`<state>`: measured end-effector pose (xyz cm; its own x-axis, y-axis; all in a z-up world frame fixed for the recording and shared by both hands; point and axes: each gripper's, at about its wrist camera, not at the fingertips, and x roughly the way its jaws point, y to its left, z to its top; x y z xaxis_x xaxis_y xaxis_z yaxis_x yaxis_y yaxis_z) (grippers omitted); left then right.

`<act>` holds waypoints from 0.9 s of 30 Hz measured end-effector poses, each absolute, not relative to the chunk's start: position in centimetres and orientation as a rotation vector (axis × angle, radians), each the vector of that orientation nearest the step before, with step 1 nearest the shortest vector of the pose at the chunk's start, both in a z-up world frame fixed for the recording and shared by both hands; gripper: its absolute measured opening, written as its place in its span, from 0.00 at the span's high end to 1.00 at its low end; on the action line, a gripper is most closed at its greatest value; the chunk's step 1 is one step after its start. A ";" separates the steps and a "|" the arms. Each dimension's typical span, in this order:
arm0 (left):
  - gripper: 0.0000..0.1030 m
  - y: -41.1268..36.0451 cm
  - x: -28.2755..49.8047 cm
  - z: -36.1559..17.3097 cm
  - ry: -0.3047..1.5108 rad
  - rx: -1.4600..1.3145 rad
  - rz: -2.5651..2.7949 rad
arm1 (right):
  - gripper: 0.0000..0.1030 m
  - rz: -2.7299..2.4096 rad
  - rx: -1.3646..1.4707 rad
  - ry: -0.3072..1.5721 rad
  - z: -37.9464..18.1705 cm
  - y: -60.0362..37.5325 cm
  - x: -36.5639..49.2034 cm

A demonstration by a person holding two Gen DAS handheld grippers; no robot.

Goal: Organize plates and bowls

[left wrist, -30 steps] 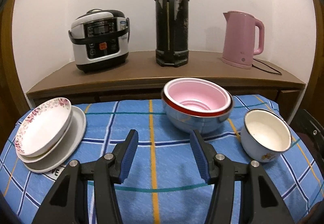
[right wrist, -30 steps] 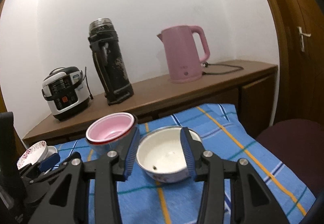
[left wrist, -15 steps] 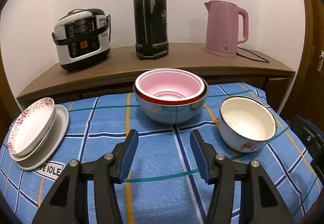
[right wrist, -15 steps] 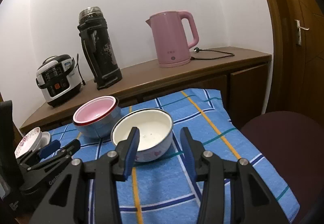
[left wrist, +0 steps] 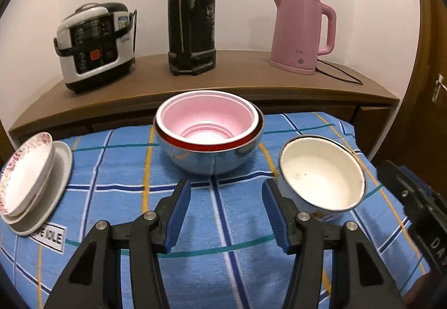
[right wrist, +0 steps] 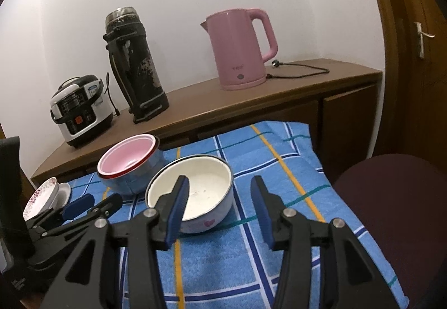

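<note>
Bowls and plates sit on the blue checked cloth (left wrist: 117,169) over the desk: a white enamel bowl (left wrist: 321,177) near the cloth's right edge, a pink bowl (left wrist: 206,119) nested in a steel bowl (left wrist: 209,158) mid-cloth, stacked plates (left wrist: 30,183) at the left edge, open cloth nearest me. My left gripper (left wrist: 226,214) hovers with jaws apart and empty, the enamel bowl just beside its right finger; my right gripper (right wrist: 219,210) has jaws opening, nothing gripped, its left finger in front of that bowl. Behind, on a wooden sideboard (right wrist: 279,91) against the white wall, I note a rice cooker (left wrist: 95,43), black flask (left wrist: 192,16) and pink kettle (left wrist: 301,32); a dark chair (right wrist: 391,211) stands off the cloth's right.
</note>
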<state>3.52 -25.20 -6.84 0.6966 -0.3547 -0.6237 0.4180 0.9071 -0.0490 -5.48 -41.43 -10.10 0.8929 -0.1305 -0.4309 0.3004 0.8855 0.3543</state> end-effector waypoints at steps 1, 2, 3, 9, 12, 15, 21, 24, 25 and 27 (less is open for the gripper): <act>0.46 -25.3 3.6 -6.9 0.682 0.091 -0.438 | 0.55 -0.228 0.424 0.415 -10.1 -41.5 -5.3; 0.46 -25.5 3.7 -6.9 0.690 0.086 -0.442 | 0.55 -0.225 0.419 0.420 -10.0 -41.5 -5.0; 0.46 -25.6 3.8 -7.0 0.700 0.083 -0.438 | 0.55 -0.223 0.417 0.424 -10.0 -41.5 -4.8; 0.46 -26.1 5.1 -7.1 0.749 0.024 -0.424 | 0.55 -0.195 0.424 0.491 -10.7 -41.9 -2.5; 0.46 -26.9 5.4 -6.8 0.739 0.024 -0.423 | 0.61 -0.190 0.453 0.528 -11.3 -42.4 -1.5; 0.46 -28.0 5.8 -7.0 0.750 0.036 -0.430 | 0.71 -0.189 0.467 0.553 -11.6 -42.7 -0.9; 0.46 -29.6 6.4 -7.9 0.781 0.060 -0.430 | 0.74 -0.200 0.474 0.583 -12.1 -43.3 -0.2; 0.46 -29.9 6.7 -8.2 0.791 0.064 -0.422 | 0.75 -0.194 0.482 0.593 -12.2 -43.6 0.1; 0.54 -30.0 6.7 -8.3 0.795 0.069 -0.418 | 0.76 -0.193 0.480 0.595 -12.2 -43.6 0.2; 0.62 -30.3 6.8 -8.6 0.808 0.067 -0.423 | 0.81 -0.185 0.476 0.603 -12.2 -43.5 0.6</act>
<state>6.82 -30.28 -8.59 0.6121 -0.3413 -0.7133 0.3921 0.9144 -0.1010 0.60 -43.52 -12.24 0.8113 -0.0302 -0.5839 0.3024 0.8764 0.3748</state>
